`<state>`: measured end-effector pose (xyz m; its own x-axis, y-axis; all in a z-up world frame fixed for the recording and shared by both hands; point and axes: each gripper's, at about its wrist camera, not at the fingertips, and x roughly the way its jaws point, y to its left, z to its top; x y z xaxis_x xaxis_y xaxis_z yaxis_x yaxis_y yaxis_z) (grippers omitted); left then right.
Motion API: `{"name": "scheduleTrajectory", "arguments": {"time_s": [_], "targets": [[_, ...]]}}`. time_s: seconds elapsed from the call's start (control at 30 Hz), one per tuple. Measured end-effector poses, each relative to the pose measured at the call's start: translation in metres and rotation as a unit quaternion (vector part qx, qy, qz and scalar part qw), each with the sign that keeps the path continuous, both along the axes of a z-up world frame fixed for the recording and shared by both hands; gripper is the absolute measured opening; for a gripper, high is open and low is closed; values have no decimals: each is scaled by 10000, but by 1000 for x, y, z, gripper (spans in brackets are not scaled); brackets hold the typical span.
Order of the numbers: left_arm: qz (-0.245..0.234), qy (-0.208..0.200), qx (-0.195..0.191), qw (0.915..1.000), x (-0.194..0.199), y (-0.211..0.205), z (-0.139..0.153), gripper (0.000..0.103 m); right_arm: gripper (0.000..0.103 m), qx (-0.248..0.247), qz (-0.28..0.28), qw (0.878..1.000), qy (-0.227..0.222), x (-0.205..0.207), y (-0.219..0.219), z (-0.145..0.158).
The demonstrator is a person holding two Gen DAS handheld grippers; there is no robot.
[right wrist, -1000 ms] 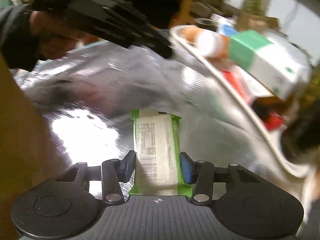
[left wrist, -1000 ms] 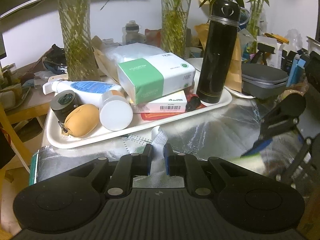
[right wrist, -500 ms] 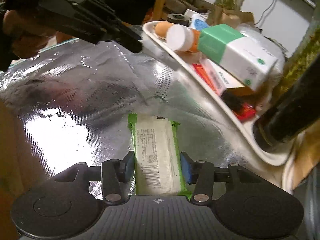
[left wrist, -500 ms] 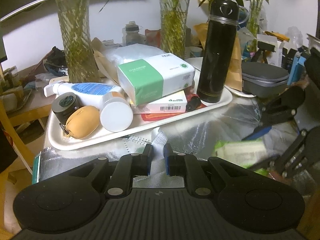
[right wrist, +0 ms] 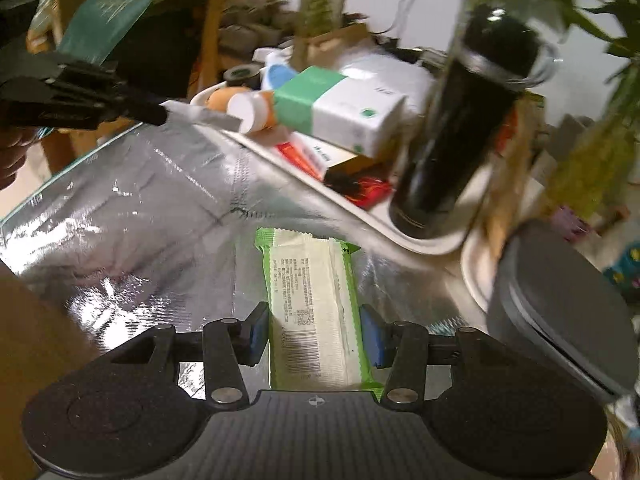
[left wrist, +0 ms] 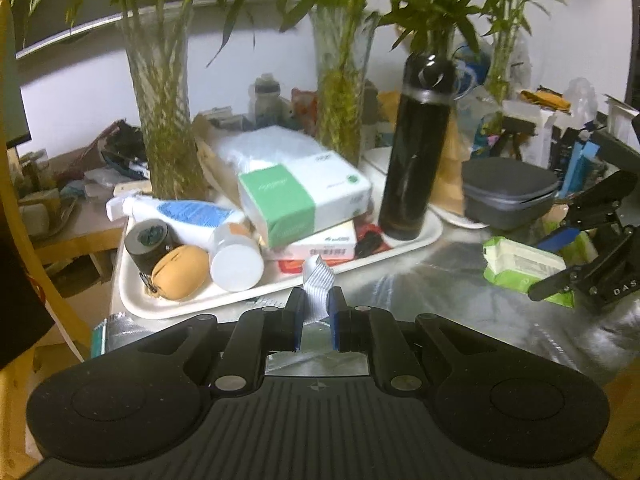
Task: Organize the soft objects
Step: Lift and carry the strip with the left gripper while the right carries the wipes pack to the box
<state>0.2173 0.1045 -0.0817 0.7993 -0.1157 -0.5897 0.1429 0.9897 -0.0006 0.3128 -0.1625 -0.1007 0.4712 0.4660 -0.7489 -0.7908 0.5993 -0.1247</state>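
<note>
My right gripper (right wrist: 316,334) is shut on a green and white wet-wipe pack (right wrist: 316,312) and holds it just over the silver foil mat (right wrist: 140,208). The pack (left wrist: 520,264) and the right gripper (left wrist: 588,248) also show at the right of the left wrist view. My left gripper (left wrist: 317,316) is shut on a grey ribbed face mask (left wrist: 318,284), lifted off the mat in front of the white tray (left wrist: 132,300). From the right wrist view the mask (right wrist: 204,116) hangs from the left gripper (right wrist: 160,114).
The tray holds a green and white tissue box (left wrist: 300,196), a black flask (left wrist: 416,152), a spray bottle (left wrist: 180,212), a white-capped jar (left wrist: 236,260), a tan pouch (left wrist: 180,272) and a black roll (left wrist: 146,240). Glass vases (left wrist: 164,120) stand behind. A grey case (left wrist: 508,192) lies right.
My left gripper has lifted the grey mask off the mat. My right gripper has carried the wipe pack toward the tray's right end and the black flask.
</note>
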Motion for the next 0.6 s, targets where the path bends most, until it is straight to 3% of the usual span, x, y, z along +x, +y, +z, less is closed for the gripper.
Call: {"name": "scheduleTrajectory", "arguments": {"time_s": [0.6], "targets": [[-282, -460, 481, 9974, -84, -46, 93, 13, 50, 610, -883, 9942, 29, -87, -35, 85]]}}
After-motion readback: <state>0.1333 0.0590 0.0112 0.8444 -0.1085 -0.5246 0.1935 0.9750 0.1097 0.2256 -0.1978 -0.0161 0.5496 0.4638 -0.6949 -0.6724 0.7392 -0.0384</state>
